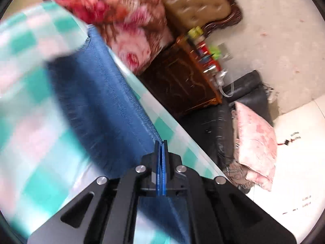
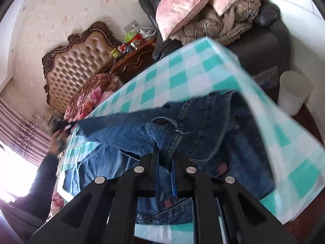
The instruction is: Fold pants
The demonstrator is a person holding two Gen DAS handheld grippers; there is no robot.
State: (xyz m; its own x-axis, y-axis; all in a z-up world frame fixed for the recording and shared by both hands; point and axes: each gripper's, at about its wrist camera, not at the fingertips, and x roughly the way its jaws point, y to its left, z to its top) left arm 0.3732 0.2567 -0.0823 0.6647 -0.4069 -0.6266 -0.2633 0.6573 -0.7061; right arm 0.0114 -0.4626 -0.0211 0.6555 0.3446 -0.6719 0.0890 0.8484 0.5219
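Blue denim pants (image 1: 105,93), mid-fold. Left wrist view: a long, flat denim panel with a stitched side seam runs forward and to the left from the claw's closed tips; its near edge is pinched between those tips, and its far hemmed end lies well ahead. The underside falls in dark shadow. Right wrist view: a bunched, hemmed fold of the same pants (image 2: 162,134) rises directly ahead of the claw, its edge clamped between the fingers. Below and to the right, further denim layers lie spread flat, showing seams and a small reddish-brown patch.
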